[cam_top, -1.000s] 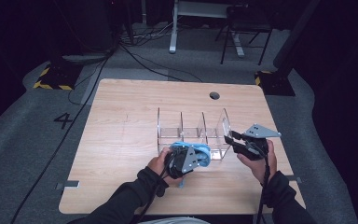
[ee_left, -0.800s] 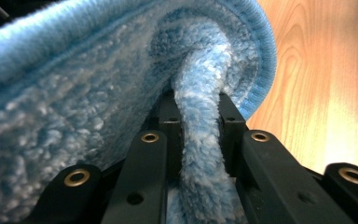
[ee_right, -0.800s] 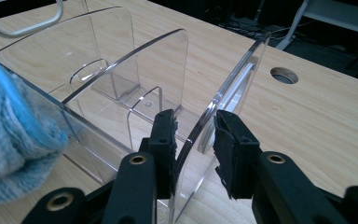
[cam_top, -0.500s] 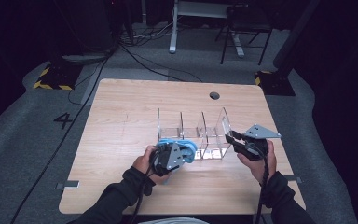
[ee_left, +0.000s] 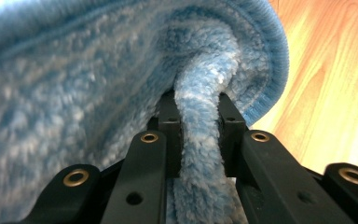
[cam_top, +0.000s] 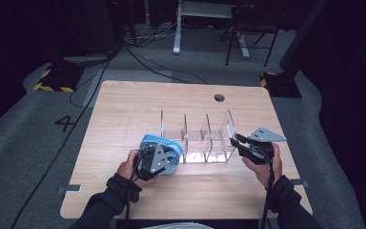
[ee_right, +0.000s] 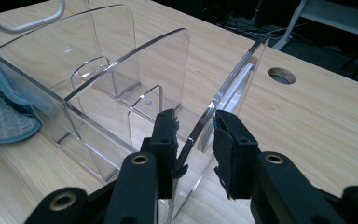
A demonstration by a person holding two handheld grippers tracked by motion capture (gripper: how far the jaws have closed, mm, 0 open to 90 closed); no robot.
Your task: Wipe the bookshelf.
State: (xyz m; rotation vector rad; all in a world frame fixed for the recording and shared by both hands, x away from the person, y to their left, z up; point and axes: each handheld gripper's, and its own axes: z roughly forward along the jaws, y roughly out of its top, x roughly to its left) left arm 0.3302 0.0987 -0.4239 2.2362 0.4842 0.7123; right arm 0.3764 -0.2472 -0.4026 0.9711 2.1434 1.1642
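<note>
The blue fluffy cloth (ee_left: 200,140) is pinched tight by the left gripper (ee_left: 199,135). The clear plastic organizer's (ee_right: 121,93) end wall stands between the right gripper's (ee_right: 195,140) half-closed, closing jaws.

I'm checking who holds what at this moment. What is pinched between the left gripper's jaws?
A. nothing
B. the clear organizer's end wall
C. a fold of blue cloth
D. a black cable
C: in the left gripper view the left gripper has its jaws shut on a fold of the fluffy blue cloth, above the wooden table.
</note>
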